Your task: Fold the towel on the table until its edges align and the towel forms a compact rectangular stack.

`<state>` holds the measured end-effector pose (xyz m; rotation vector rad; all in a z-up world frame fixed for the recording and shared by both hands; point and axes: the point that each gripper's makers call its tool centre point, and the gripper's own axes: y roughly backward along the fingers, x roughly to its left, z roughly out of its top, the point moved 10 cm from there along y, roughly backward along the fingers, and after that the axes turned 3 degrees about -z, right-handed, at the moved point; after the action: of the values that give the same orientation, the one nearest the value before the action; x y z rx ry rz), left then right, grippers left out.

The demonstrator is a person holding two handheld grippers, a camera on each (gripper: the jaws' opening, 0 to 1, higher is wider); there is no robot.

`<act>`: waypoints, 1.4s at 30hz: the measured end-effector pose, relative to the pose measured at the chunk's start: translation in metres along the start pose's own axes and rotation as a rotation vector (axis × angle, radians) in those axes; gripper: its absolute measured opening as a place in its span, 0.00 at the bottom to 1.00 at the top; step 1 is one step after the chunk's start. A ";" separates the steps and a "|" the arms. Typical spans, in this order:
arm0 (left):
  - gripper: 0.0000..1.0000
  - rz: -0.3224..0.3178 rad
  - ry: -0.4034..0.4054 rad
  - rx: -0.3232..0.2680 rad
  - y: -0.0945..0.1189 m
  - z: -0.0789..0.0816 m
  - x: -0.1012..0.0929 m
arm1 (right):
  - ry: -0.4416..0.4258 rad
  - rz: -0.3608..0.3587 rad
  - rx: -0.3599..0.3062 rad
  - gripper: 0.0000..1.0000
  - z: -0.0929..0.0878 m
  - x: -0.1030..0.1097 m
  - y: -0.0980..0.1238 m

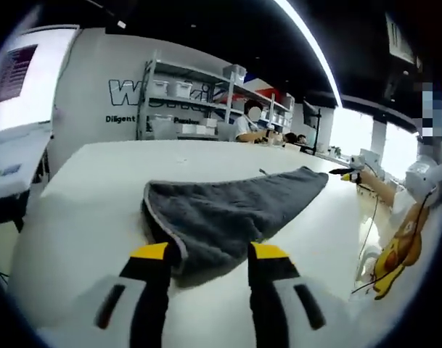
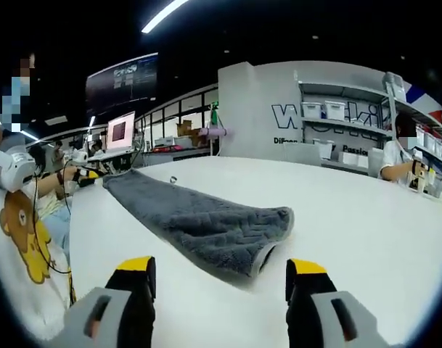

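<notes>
A dark grey towel (image 1: 235,210) lies folded in a long strip on the white table (image 1: 97,188). In the left gripper view my left gripper (image 1: 208,254) is open, its yellow-tipped jaws standing either side of the towel's near folded end without closing on it. In the right gripper view the same towel (image 2: 199,217) runs away to the left. My right gripper (image 2: 221,266) is open and wide, just short of the towel's rounded near end, with bare table between the jaws. A small loop sticks out at the towel's far end (image 2: 173,179).
A person in a bear-print shirt (image 2: 21,239) stands at the table's side, a hand holding something black and yellow (image 1: 349,174) near the towel's far corner. Shelving with white bins (image 1: 184,94) and a seated person (image 1: 248,125) are behind the table. Monitors (image 2: 123,130) stand beyond it.
</notes>
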<state>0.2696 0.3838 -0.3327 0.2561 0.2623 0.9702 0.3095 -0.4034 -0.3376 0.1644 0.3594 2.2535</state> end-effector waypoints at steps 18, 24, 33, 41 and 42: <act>0.14 -0.011 -0.014 0.022 -0.007 -0.010 0.015 | 0.029 -0.027 0.079 0.47 -0.013 -0.012 -0.009; 0.10 -0.017 -0.031 0.035 -0.007 -0.011 0.017 | 0.026 -0.033 0.077 0.43 -0.013 -0.016 -0.013; 0.07 -0.023 -0.049 0.048 -0.010 -0.009 0.013 | 0.039 -0.026 0.058 0.18 -0.009 -0.022 -0.023; 0.05 0.001 -0.088 0.049 -0.003 -0.006 0.009 | 0.007 -0.017 0.052 0.06 -0.010 -0.027 -0.018; 0.05 0.006 -0.091 0.040 0.000 -0.004 0.009 | 0.011 -0.019 0.054 0.06 -0.010 -0.027 -0.017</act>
<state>0.2734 0.3917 -0.3380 0.3368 0.1977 0.9571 0.3368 -0.4153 -0.3525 0.1762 0.4263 2.2282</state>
